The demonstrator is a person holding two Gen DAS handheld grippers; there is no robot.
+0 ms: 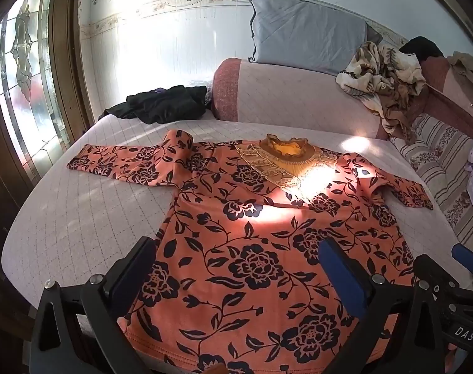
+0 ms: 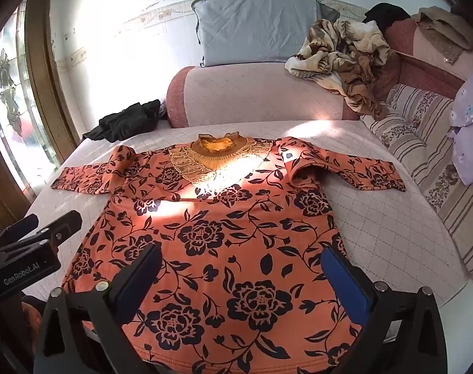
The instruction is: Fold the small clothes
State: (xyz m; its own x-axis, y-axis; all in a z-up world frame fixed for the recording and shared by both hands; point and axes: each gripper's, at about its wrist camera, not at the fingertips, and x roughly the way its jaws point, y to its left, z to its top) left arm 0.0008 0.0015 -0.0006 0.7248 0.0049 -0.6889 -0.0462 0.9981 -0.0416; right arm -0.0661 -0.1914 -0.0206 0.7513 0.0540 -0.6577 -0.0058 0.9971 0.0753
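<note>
I hold both tools low over the near end of the bed (image 1: 49, 205). The left hand-held gripper (image 1: 236, 268) is spread wide, its fingers (image 1: 133, 268) straddling the hem area of the dress (image 1: 255, 249) without pinching it. The right hand-held gripper (image 2: 241, 272) is likewise spread, holding nothing, with the same hem between its blue pads (image 2: 345, 277).

The dress (orange with dark flowers, frilled yellow collar (image 2: 219, 146)) lies flat, face up, in the middle of the bed, collar toward the far end, hem toward me. Both sleeves are stretched outward; the sleeve (image 1: 118, 159) on the window side stops short of the mattress edge, and the other sleeve (image 2: 355, 168) ends near the striped cushion (image 2: 423, 143).

Open quilted surface shows on both sides of the skirt and beyond the collar. The left edge of the bed runs along the glass door (image 1: 21, 71); the near edge sits just under the grippers.

At the far end, a dark garment (image 1: 164, 103) lies in the corner by the door, beside a pink bolster (image 1: 298, 93). A grey pillow (image 1: 305, 28) leans against the wall behind the bolster, and a crumpled brown blanket (image 2: 342, 56) drapes over its right end. Sunlight falls across the chest of the dress.
</note>
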